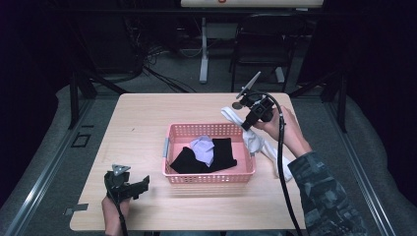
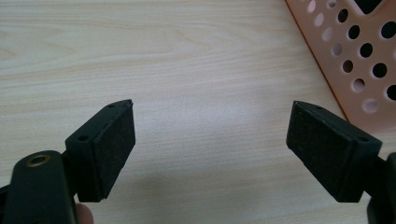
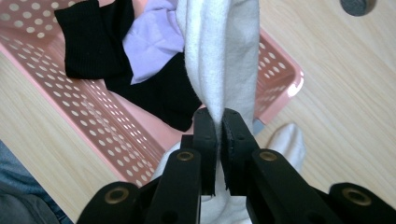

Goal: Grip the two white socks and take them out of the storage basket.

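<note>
On the pale wooden worktop [image 1: 147, 118] a pink perforated plastic basket [image 1: 210, 179] sits near the centre, holding crumpled black fabric pieces [image 1: 187, 160] and a small lilac cloth [image 1: 202, 147] lying on top of them.

The right gripper [image 1: 246, 124], held in a hand in a camouflage-patterned sleeve [image 1: 324, 191], is raised at about two o'clock from the basket, just above its far right corner. Its jaws are clamped tight on a long white knitted sock [image 3: 224, 51]: in the right gripper view the fabric is pinched in the narrow slit between the two black jaws, and the sock hangs over the pink basket [image 3: 93, 116], across the black fabric [image 3: 93, 32] and the lilac cloth [image 3: 154, 39]. In the high view, more white sock fabric [image 1: 265, 147] trails on the worktop at three o'clock from the basket, just beside its right wall.

The left gripper [image 1: 129, 187] rests low at about eight o'clock from the basket, near the worktop's front edge. Its jaws stand wide apart with nothing between them; the left gripper view shows bare wood between the pads [image 2: 112, 149] and a corner of the basket's perforated wall [image 2: 359, 60] at two o'clock.
</note>
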The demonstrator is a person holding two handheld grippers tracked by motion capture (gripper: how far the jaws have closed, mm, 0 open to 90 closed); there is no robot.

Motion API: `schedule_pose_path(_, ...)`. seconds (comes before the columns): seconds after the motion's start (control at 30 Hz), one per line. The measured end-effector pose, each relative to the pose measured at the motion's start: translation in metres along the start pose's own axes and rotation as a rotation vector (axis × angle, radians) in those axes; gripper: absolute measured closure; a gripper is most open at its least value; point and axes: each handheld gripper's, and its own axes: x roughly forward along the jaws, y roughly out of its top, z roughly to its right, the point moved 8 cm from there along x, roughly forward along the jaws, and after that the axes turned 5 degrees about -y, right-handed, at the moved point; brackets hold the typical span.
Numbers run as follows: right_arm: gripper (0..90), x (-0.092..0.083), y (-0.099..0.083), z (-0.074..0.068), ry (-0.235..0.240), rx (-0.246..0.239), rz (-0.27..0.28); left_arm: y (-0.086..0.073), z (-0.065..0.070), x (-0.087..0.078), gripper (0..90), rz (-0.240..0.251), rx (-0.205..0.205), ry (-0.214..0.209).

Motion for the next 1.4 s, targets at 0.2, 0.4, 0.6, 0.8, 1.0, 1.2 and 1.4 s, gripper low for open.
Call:
schedule_pose_path(0.2, 85.7, -0.010, -0.010, 0.014, -0.019, 0.027, 0.010, 0.000, 0.000, 0.000, 15.6, -0.002, 0.003, -0.001)
schedule_pose_path(0.4, 85.8, -0.015, -0.022, 0.026, -0.034, 0.047, 0.005, 0.000, 0.000, 0.000, 15.6, -0.001, 0.002, 0.001)
schedule_pose_path(0.6, 85.8, -0.016, -0.035, 0.038, -0.046, 0.078, -0.006, 0.000, 0.000, 0.000, 15.6, -0.001, 0.001, 0.002)
schedule_pose_path(0.8, 85.8, -0.016, -0.048, 0.053, -0.053, 0.124, -0.002, 0.000, 0.000, 0.000, 15.6, -0.001, 0.001, 0.001)
schedule_pose_path(1.0, 85.8, -0.015, -0.061, 0.067, -0.068, 0.152, -0.013, 0.000, 0.000, 0.000, 15.6, -0.002, 0.001, 0.002)
schedule_pose_path(1.2, 85.8, -0.009, -0.074, 0.078, -0.069, 0.184, -0.027, 0.000, 0.000, 0.000, 15.6, 0.001, -0.003, 0.003)
schedule_pose_path(1.4, 85.8, 0.003, -0.087, 0.086, -0.070, 0.211, -0.049, 0.000, 0.000, 0.000, 15.6, -0.002, -0.001, 0.002)
